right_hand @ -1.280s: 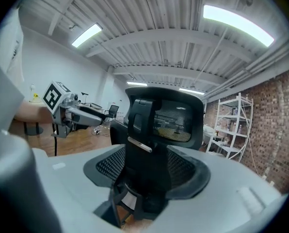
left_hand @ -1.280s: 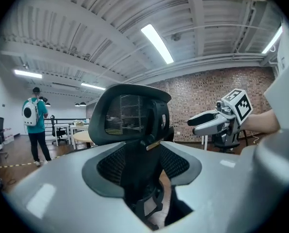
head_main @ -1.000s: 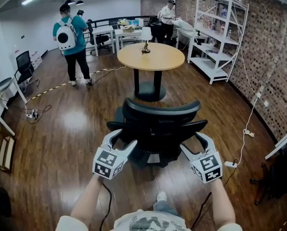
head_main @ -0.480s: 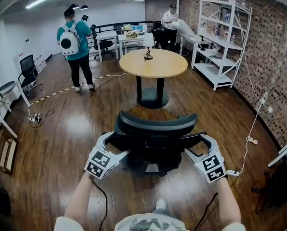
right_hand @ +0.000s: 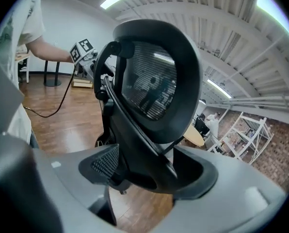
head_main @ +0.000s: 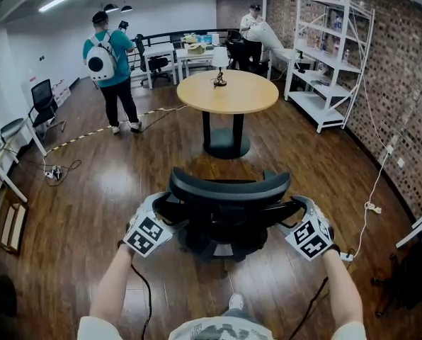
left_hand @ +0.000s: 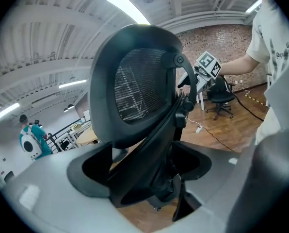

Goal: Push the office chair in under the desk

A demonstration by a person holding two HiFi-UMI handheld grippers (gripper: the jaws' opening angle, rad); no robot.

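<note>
A dark wood floor (head_main: 90,190) fills the room, with a brick wall (head_main: 402,83) along its right side. The black chair (head_main: 229,190) stands in the open just in front of the person who holds the claws. Its curved back is turned to that person and its seat faces the round table (head_main: 229,92). Chair and table are well apart, with a strip of bare floor between them, so the chair is not yet under the table. A white shelf (head_main: 331,55) stands against the brick wall, right of the table. A person in a teal top (head_main: 112,55) stands far off to the left with a white backpack on. Another person (head_main: 253,27) leans over by the far tables.

The left claw (head_main: 167,210) sits at the left edge of the chair back and the right claw (head_main: 290,211) at the right edge, both low and level with each other. Both claws have just been opening and now gape wide. Each gripper view shows the chair's back frame (left_hand: 149,144) between the spread jaws, and neither claw is clamped on it. A small lamp (head_main: 218,59) stands on the table.
</note>
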